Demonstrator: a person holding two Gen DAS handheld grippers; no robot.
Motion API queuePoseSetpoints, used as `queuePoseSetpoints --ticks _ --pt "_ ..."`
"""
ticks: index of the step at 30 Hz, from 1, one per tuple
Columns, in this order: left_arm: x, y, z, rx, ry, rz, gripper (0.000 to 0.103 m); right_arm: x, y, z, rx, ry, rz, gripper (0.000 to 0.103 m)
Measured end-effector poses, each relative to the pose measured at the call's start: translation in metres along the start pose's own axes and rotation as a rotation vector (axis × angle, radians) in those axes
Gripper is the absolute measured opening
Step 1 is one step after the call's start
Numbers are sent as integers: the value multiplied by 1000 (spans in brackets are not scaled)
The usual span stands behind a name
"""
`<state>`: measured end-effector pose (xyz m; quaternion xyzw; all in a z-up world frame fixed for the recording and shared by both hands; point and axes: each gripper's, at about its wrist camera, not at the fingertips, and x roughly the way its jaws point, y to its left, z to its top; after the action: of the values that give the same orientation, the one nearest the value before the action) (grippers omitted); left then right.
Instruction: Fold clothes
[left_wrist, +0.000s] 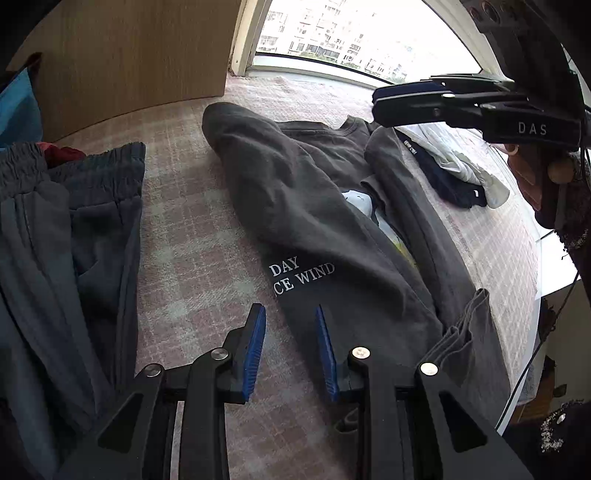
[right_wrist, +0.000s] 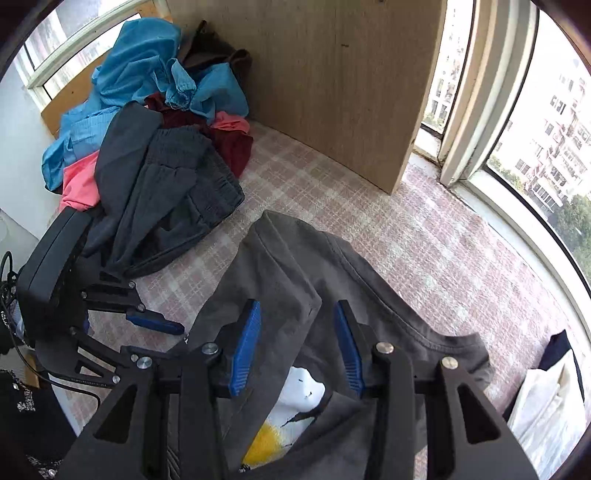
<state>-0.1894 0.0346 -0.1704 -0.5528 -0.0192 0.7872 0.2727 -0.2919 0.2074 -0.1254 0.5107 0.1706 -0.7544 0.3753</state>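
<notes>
Left wrist view: a dark grey cotton sweatshirt (left_wrist: 314, 206) with white lettering lies part-folded across the middle of the pink-checked bedspread (left_wrist: 192, 258), one sleeve laid over its body. The left gripper (left_wrist: 290, 349) hangs over its near hem, blue pads spread, nothing between them. From the right wrist, the right gripper (right_wrist: 297, 345) hovers by the collar, jaws apart and empty. Dark grey elastic-waist trousers (right_wrist: 173, 199) lie at left, and blue and pink garments (right_wrist: 147, 74) are heaped beyond.
</notes>
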Motion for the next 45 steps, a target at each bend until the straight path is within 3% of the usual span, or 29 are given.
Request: queuePoseSetpoints --ticks 3,6,8,9,10,11,14,17,21,22,27,28,29,30,33,35,37,38,39,40,43,45 --pt "11 5 0 -14 -11 -27 25 21 3 17 -98 31 56 48" --pt "9 9 -3 -22 -14 -65 23 39 4 25 -131 90 138 49" --pt "9 13 -4 -35 -22 -100 16 44 1 27 -117 104 197 48" --pt "8 13 -5 -32 -28 -106 15 44 -1 28 -99 101 209 35" --pt "8 13 -6 -28 -35 -112 10 42 -4 29 -85 99 224 5" --pt "8 12 -6 -18 -40 -111 9 38 -7 31 -74 96 240 4" --pt "7 12 -7 -13 -48 -121 5 32 -24 29 -47 74 258 4" --pt "8 14 -9 -15 -48 -127 5 38 -41 26 22 121 230 9" --pt "10 14 -11 -8 -49 -124 5 26 -50 40 93 62 274 47" --pt "11 13 -11 -4 -48 -122 5 27 -48 45 95 66 278 48" --pt "10 12 -11 25 -43 -112 5 61 -34 59 65 191 239 48" --pt "10 12 -11 25 -44 -113 5 68 -33 58 63 213 244 41" --pt "10 12 -11 26 -45 -113 5 74 -32 56 62 230 252 27" --pt "10 12 -11 26 -46 -114 5 74 -30 54 51 230 250 4" --pt "9 14 -13 19 -53 -119 5 52 -32 45 25 149 281 3" --pt "6 16 -16 10 -62 -124 4 34 -52 42 104 53 330 3" --pt "4 19 -20 -1 -66 -126 4 42 -65 39 175 71 302 8" --pt "3 20 -21 -6 -63 -120 3 49 -71 37 207 94 278 13" --pt "2 21 -23 -10 -61 -115 3 56 -76 36 240 117 255 26" --pt "1 22 -24 -15 -58 -109 3 61 -81 35 277 145 234 27" --pt "-1 27 -25 -30 -33 -80 2 37 -93 27 346 61 245 27" --pt "-14 31 -21 -35 -58 -60 1 17 -96 16 357 3 243 27"
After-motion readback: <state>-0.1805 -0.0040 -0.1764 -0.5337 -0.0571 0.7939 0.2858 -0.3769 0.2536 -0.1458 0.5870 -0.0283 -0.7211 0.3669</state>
